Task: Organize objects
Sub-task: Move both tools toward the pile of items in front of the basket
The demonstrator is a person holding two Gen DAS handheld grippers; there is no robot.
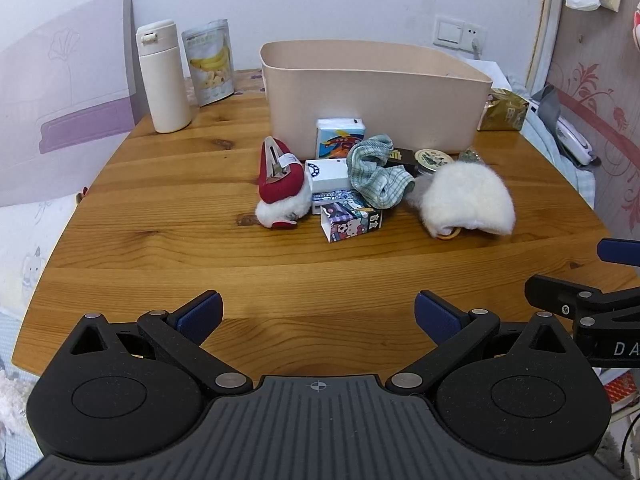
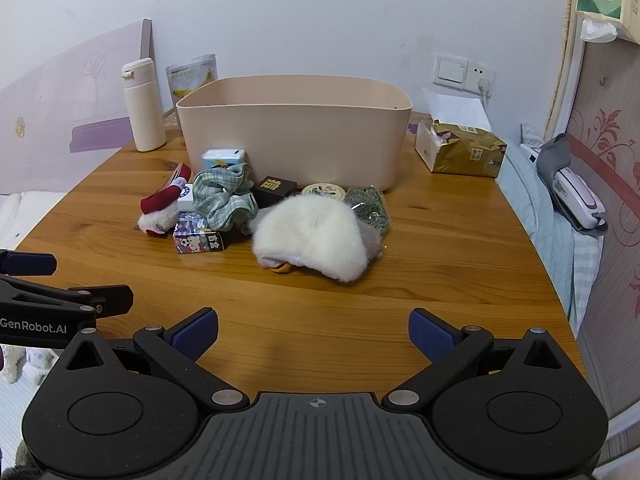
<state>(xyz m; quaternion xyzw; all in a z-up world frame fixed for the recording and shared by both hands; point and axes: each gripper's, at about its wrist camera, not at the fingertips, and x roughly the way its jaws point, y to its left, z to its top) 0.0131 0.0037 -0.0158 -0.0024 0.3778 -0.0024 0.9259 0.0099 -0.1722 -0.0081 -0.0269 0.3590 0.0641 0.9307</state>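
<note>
A broad band of bare wooden surface (image 1: 168, 240) lies between both wide-open grippers and the clutter, free for approach. The beige bin (image 2: 296, 140) stands behind the heap, its open top unobstructed, with the tissue pack (image 1: 340, 138) and round tin (image 1: 434, 159) just before its front wall. The white fluffy hat (image 2: 316, 236) and cartoon box (image 1: 352, 220) form the heap's near edge; the white flask (image 1: 162, 76) stands well apart at far left.

body: black, ribbed | fingers (image 1: 200, 316): blue pads | screws: silver | marking: "GenRobot.AI", perhaps
</note>
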